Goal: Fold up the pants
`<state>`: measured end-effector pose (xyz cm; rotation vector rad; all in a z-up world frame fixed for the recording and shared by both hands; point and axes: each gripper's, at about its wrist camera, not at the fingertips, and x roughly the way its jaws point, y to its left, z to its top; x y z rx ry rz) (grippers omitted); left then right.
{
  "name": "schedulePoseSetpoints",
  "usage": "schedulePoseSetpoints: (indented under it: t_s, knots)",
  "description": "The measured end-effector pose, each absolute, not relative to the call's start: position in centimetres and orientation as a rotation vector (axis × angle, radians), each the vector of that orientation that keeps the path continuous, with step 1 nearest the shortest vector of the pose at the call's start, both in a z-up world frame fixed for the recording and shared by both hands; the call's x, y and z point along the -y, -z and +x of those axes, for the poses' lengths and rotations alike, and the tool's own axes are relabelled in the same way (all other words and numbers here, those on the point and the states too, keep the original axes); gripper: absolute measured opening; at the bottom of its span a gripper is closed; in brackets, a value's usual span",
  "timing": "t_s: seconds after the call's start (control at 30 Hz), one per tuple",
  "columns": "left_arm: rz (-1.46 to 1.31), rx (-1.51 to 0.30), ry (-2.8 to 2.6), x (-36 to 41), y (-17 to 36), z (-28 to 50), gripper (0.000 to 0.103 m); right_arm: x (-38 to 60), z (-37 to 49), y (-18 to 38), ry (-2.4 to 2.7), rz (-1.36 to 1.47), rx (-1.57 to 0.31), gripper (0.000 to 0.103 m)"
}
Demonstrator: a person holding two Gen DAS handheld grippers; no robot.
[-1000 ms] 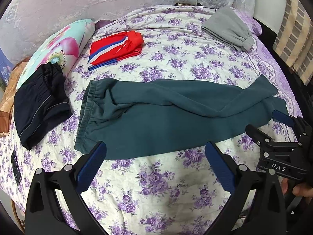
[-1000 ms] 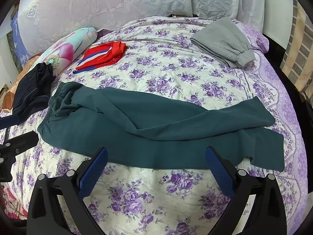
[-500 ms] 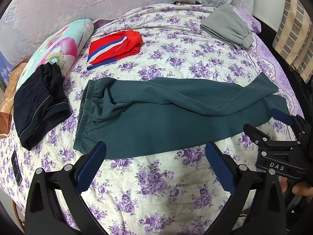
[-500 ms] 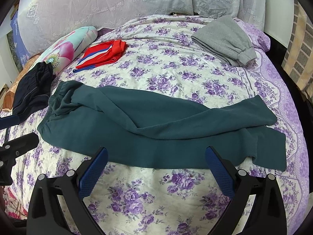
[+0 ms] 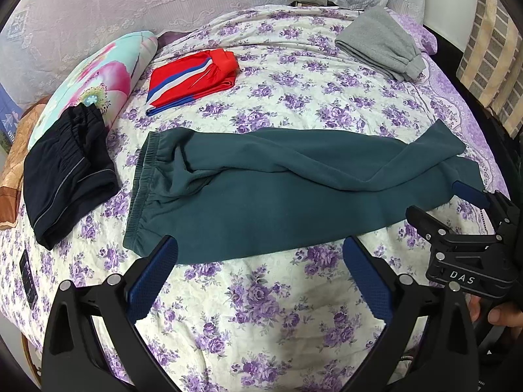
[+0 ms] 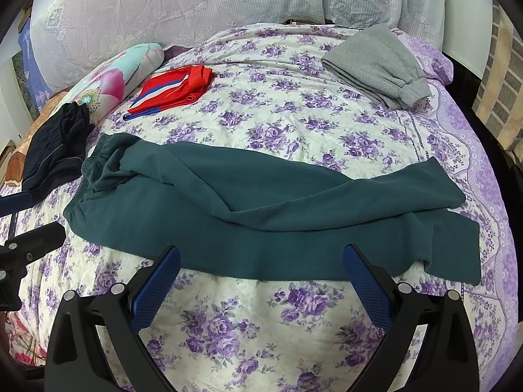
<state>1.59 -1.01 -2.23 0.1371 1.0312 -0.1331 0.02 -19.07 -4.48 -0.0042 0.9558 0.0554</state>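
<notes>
**Green pants laid out on the bed, both grippers empty above the near edge**

The dark green pants [image 5: 271, 192] lie lengthwise across the floral bedspread [image 5: 261, 297], waistband to the left and leg ends to the right. One leg is folded over the other — the upper leg runs at a slant, so its cuff sits further back than the lower one at the right end. The fabric bunches a little near the waistband.

The left gripper [image 5: 260, 274] hovers over the bedspread just short of the pants' near edge, its blue-padded fingers spread wide with nothing between them. The right gripper [image 6: 261, 277] hangs in much the same way (fingers wide apart, holding nothing), its tips just at the hem of the near edge.

Other clothes rest on the bed, well apart from the pants: a folded red garment [image 5: 193, 81] with blue and white stripes behind the waistband, folded grey pants [image 5: 380, 44] at the far right, and a dark navy garment [image 5: 65, 173] to the left, partly on a flowered pillow [image 5: 94, 85].
</notes>
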Motion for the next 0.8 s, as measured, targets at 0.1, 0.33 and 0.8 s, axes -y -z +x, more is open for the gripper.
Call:
schedulePoseSetpoints:
  t_s: [0.1, 0.33, 0.8]
  knots:
    - [0.136, -1.032, 0.133, 1.04, 2.22, 1.60, 0.098, 19.10, 0.03, 4.50, -0.056, -0.002, -0.959, 0.099]
    - [0.136, -1.037, 0.132, 0.91, 2.57, 1.34, 0.098, 18.87, 0.12, 4.59, -0.062, -0.003, -0.965, 0.099]
    - [0.137, -1.037, 0.131, 1.04, 2.56, 1.32, 0.098, 18.75, 0.21, 4.60, -0.061, -0.001, -0.966, 0.099]
